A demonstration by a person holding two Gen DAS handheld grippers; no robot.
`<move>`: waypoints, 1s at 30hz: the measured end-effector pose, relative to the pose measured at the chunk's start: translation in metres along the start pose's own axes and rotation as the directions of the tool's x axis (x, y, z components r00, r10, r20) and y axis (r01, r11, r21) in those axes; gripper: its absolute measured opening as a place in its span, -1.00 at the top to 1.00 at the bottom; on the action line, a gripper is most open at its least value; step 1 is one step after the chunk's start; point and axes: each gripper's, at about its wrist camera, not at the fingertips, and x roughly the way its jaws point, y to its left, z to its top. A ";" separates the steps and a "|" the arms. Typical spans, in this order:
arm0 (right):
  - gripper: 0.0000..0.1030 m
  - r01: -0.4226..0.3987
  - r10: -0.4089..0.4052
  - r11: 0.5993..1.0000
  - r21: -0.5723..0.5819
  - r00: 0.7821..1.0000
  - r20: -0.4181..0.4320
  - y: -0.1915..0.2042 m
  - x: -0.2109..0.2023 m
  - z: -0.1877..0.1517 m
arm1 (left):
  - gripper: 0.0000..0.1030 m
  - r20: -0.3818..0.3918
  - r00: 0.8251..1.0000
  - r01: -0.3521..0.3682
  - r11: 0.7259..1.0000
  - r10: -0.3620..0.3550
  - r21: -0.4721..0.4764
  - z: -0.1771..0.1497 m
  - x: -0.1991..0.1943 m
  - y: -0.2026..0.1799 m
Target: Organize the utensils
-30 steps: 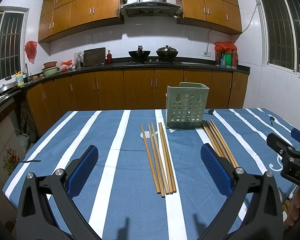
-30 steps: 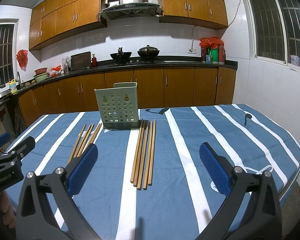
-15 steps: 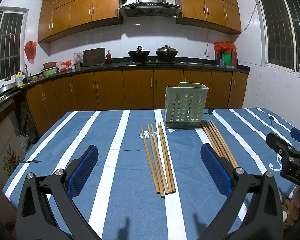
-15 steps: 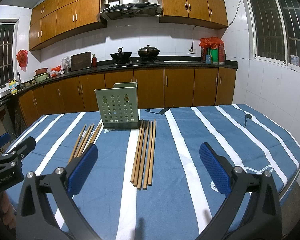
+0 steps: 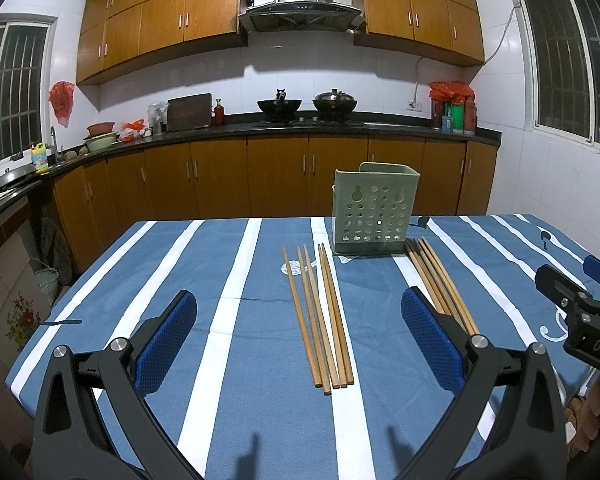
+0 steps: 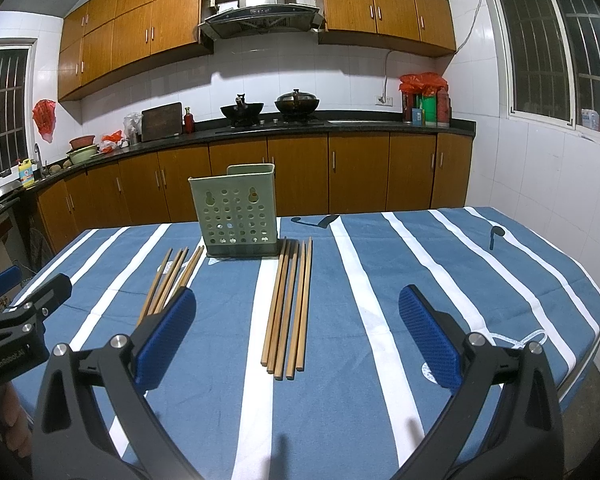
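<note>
1. I am holding the left tool [image 5: 298,338] released above the table [image 5: 228,360], gripping nothing.
2. I am holding the right tool [image 6: 296,338] released as well.
3. The green holder [image 5: 374,210] is standing upright at the far side.
4. One chopstick bundle [image 5: 322,316] is lying just left of the holder, the other bundle [image 6: 290,304] just right.

Home kitchen: wood cabinets [image 5: 288,176], range hood [image 5: 300,4], woks on stove [image 5: 280,106].

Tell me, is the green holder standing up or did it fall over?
Standing up. The green holder sits flat on the striped tablecloth with its open top facing up.
</note>
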 end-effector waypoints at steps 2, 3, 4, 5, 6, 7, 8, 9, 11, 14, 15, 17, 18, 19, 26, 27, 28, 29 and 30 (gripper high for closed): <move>-0.93 0.000 0.000 1.000 -0.001 1.000 -0.005 0.000 0.002 0.000 | -0.97 -0.005 1.000 -0.005 1.000 0.005 -0.001 0.000 0.001 -0.003; -0.93 -0.001 0.001 1.000 0.000 1.000 -0.009 0.000 0.003 0.000 | -0.97 -0.012 1.000 -0.008 1.000 0.008 -0.002 0.001 0.002 -0.004; -0.93 -0.004 0.004 1.000 0.002 1.000 -0.013 0.000 0.003 -0.001 | -0.97 -0.018 1.000 -0.008 1.000 0.008 -0.005 0.000 0.005 0.000; -0.93 -0.009 0.009 1.000 0.008 1.000 -0.022 -0.002 0.005 0.000 | -0.97 -0.029 1.000 -0.008 1.000 0.008 -0.010 0.000 0.009 0.004; -0.93 -0.014 0.015 1.000 0.018 0.999 -0.034 -0.004 0.008 0.000 | -0.97 -0.039 0.999 -0.009 1.000 0.008 -0.015 -0.003 0.013 0.009; -0.93 -0.015 0.016 1.000 0.024 0.999 -0.042 -0.005 0.017 0.000 | -0.97 -0.063 0.998 -0.010 0.999 0.008 -0.031 -0.004 0.020 0.015; -0.93 -0.014 0.017 0.999 0.039 0.998 -0.066 -0.008 0.024 -0.001 | -0.97 -0.081 0.997 -0.015 0.999 0.012 -0.043 -0.004 0.026 0.020; -0.93 -0.012 0.015 0.999 0.041 0.997 -0.073 -0.009 0.027 -0.001 | -0.97 -0.091 0.996 -0.020 0.999 0.016 -0.049 -0.005 0.029 0.023; -0.93 0.004 0.003 0.998 0.059 0.992 -0.124 -0.016 0.044 -0.004 | -0.96 -0.133 0.990 -0.048 0.997 0.040 -0.055 -0.006 0.044 0.032; -0.93 0.028 -0.011 0.996 0.088 0.981 -0.192 -0.023 0.066 -0.007 | -0.85 -0.184 0.980 -0.089 0.995 0.081 -0.035 -0.008 0.064 0.040; -0.87 0.033 -0.011 0.995 0.097 0.976 -0.219 -0.025 0.075 -0.008 | -0.75 -0.204 0.975 -0.094 0.995 0.086 -0.032 -0.009 0.071 0.042; -0.59 0.030 -0.001 0.994 0.104 0.965 -0.263 -0.028 0.091 -0.010 | -0.59 -0.241 0.967 -0.096 0.995 0.085 -0.033 -0.011 0.083 0.046; -0.39 0.025 0.007 0.994 0.106 0.958 -0.287 -0.029 0.099 -0.012 | -0.48 -0.254 0.964 -0.094 0.995 0.082 -0.036 -0.012 0.088 0.047; -0.29 0.021 0.014 0.994 0.107 0.951 -0.308 -0.029 0.108 -0.013 | -0.43 -0.277 0.958 -0.083 0.996 0.068 -0.044 -0.014 0.095 0.049; 0.38 -0.015 0.063 0.993 0.118 0.910 -0.411 -0.025 0.152 -0.019 | -0.05 -0.352 0.936 -0.013 0.998 -0.009 -0.060 -0.019 0.117 0.049; 0.44 -0.019 0.068 0.993 0.118 0.903 -0.423 -0.025 0.155 -0.020 | -0.02 -0.358 0.934 -0.006 0.998 -0.015 -0.057 -0.019 0.119 0.047; 0.48 -0.021 0.070 0.993 0.117 0.897 -0.436 -0.023 0.158 -0.022 | -0.01 -0.363 0.931 0.002 0.998 -0.022 -0.056 -0.020 0.122 0.045; 0.55 -0.024 0.075 0.993 0.116 0.890 -0.451 -0.023 0.163 -0.024 | 0.02 -0.367 0.930 0.008 0.998 -0.027 -0.055 -0.020 0.124 0.044; 0.59 -0.028 0.080 0.993 0.118 0.883 -0.462 -0.022 0.166 -0.026 | 0.04 -0.374 0.927 0.013 0.998 -0.033 -0.055 -0.019 0.127 0.043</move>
